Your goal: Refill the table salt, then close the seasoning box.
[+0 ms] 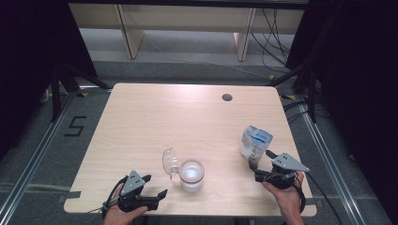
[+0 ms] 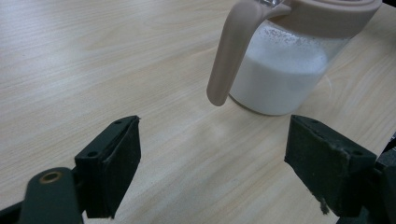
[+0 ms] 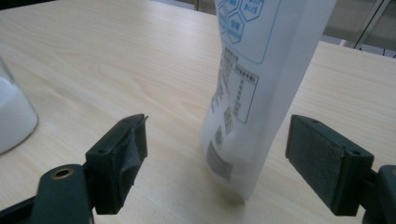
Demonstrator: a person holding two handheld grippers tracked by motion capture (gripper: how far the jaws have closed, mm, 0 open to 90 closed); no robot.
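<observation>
Pale wooden table (image 1: 155, 117), grey floor (image 1: 28, 140)

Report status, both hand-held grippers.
Left hand-held gripper open, facing jar. Right hand-held gripper open around standing pouch, not touching. Nothing in the way.

On the table (image 1: 141, 122), the jar (image 1: 192, 176) stands near the front edge — the pouch (image 1: 255, 141) upright to its right.
</observation>
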